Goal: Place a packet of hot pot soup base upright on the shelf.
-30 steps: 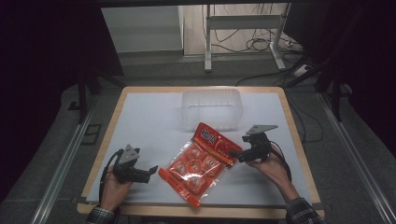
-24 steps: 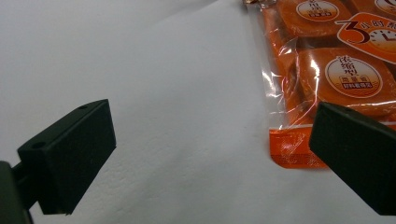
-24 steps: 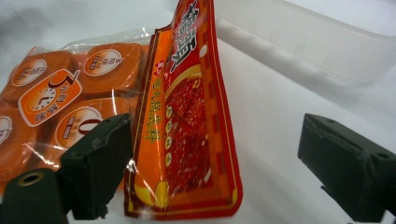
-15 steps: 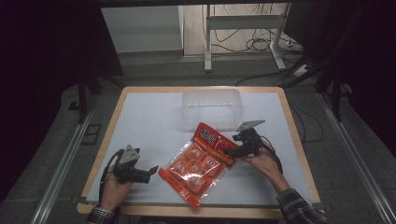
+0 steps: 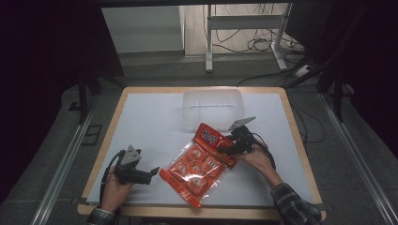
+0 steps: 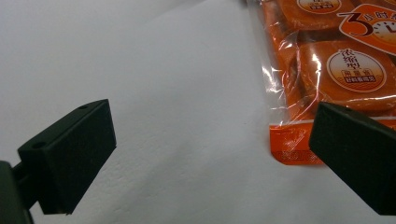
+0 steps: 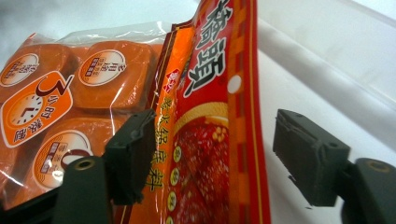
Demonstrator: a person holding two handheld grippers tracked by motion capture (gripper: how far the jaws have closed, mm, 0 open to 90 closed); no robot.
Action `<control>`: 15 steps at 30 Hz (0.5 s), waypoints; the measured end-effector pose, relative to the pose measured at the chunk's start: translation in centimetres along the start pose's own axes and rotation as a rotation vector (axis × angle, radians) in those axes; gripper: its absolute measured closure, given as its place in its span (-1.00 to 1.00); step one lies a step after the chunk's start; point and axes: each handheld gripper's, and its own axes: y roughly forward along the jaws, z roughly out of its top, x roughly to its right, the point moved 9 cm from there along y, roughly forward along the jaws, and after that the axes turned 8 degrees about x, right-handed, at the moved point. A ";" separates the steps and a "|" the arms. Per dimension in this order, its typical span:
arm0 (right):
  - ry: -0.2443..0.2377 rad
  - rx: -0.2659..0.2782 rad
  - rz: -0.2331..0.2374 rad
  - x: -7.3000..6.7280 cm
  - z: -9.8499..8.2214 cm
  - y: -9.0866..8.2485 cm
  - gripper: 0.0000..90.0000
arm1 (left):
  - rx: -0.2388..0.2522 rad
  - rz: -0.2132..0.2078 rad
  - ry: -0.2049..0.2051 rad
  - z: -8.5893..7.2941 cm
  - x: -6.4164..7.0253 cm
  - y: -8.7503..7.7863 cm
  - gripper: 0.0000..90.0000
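Right gripper (image 5: 230,149), mid-frame, has been closing around the orange snack bag's (image 5: 199,165) red top edge, seemingly not pinching yet; left gripper (image 5: 152,172), lower left, gapes wide, empty.

Right hand-held gripper (image 5: 228,146) closing, left hand-held gripper (image 5: 151,174) open

Clear tub (image 5: 213,108) blocks path behind snack bag (image 5: 199,166); bare table (image 5: 145,126) left.

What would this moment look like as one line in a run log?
right gripper: fingers closing around red header of snack bag, not yet pressing | left gripper: open, beside bag | clear tub: behind bag
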 end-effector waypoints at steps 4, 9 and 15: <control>-0.007 -0.011 0.019 -0.2 0.1 0.6 -0.16 | -0.001 -0.001 0.001 0.0 0.0 0.0 -0.99; -0.018 -0.041 0.054 -1.2 0.2 1.7 0.08 | -0.004 -0.001 0.005 0.0 0.1 0.0 -0.99; -0.049 -0.077 0.070 -2.3 0.2 2.4 0.49 | -0.008 -0.001 0.009 -0.1 0.1 0.1 -0.99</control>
